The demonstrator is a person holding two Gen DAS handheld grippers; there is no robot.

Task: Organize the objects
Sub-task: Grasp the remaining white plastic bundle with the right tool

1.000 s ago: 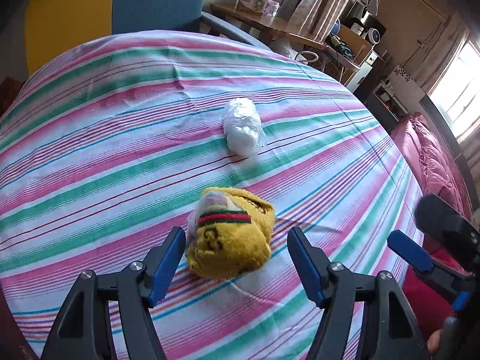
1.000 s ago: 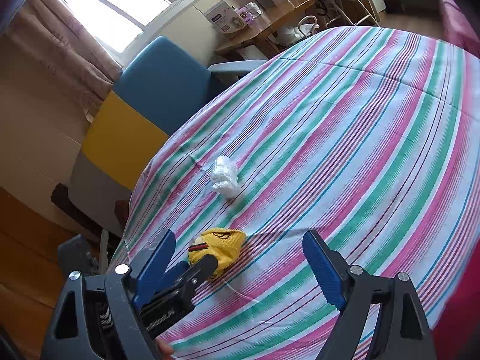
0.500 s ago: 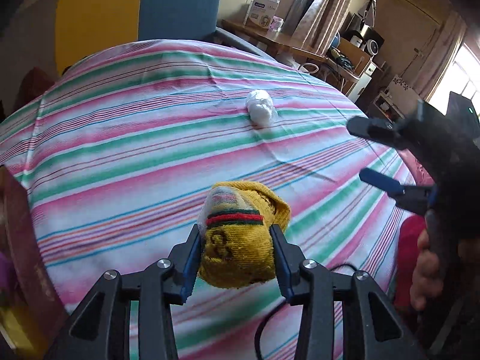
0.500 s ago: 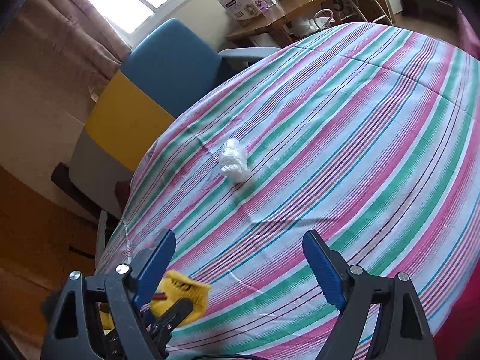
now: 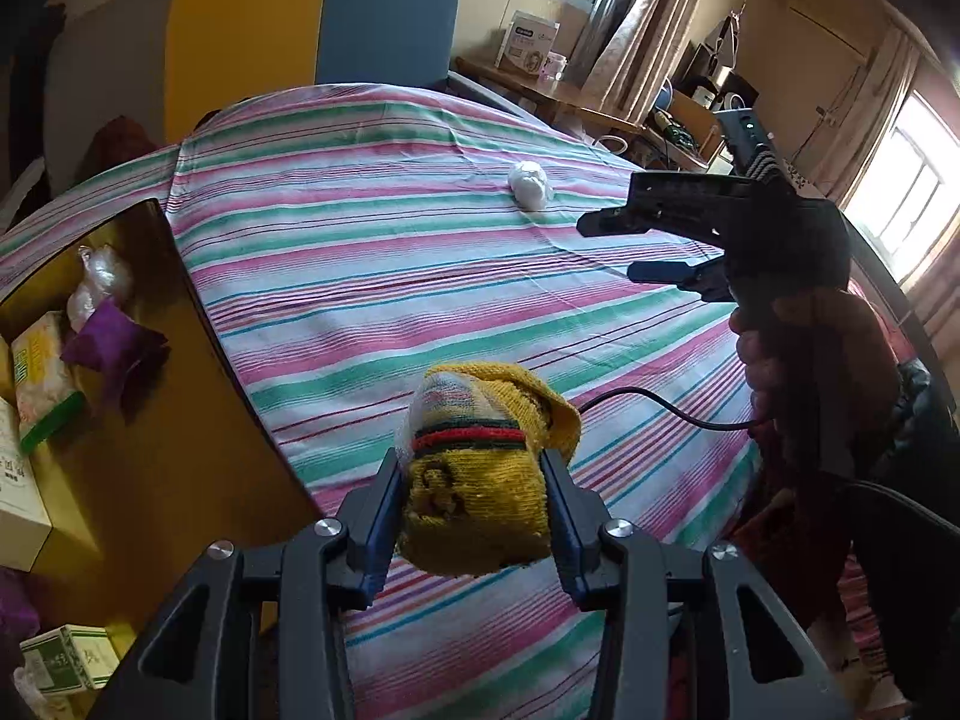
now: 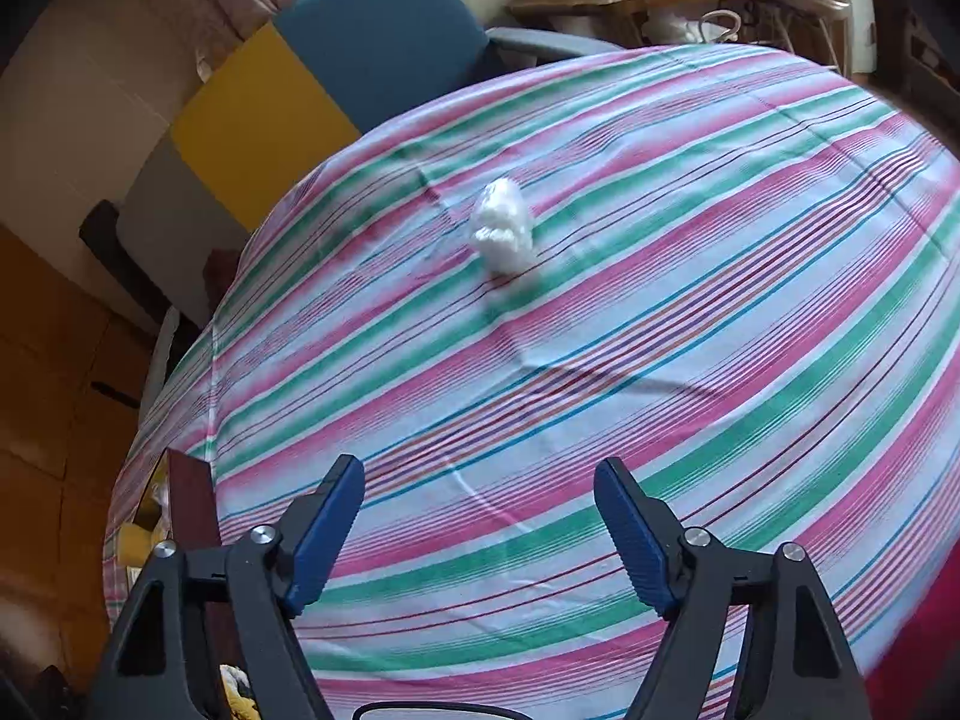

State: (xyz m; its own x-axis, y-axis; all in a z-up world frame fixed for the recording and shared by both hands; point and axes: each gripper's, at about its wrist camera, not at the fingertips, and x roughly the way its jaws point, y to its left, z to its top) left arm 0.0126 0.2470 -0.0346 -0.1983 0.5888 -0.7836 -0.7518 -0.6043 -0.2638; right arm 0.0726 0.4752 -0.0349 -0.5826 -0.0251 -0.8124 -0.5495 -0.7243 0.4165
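Yellow knitted sock bundle with a red-and-green band [image 5: 477,480] — pinched between the blue pads of the left gripper [image 5: 474,501], lifted above the striped cloth [image 5: 372,276]. Right gripper [image 6: 480,531]: jaws closing, nothing between them. White crumpled plastic wad [image 6: 503,231] lies well ahead of it. Open yellow-lined box [image 5: 144,420] sits left of the left gripper.

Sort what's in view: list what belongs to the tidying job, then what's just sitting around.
Job:
- yellow sock bundle, clamped in left gripper
- white plastic wad on striped cloth
- open box with packets
- right gripper, closing, nothing between its fingers

Lying about:
- blue and yellow chair
- cluttered desk
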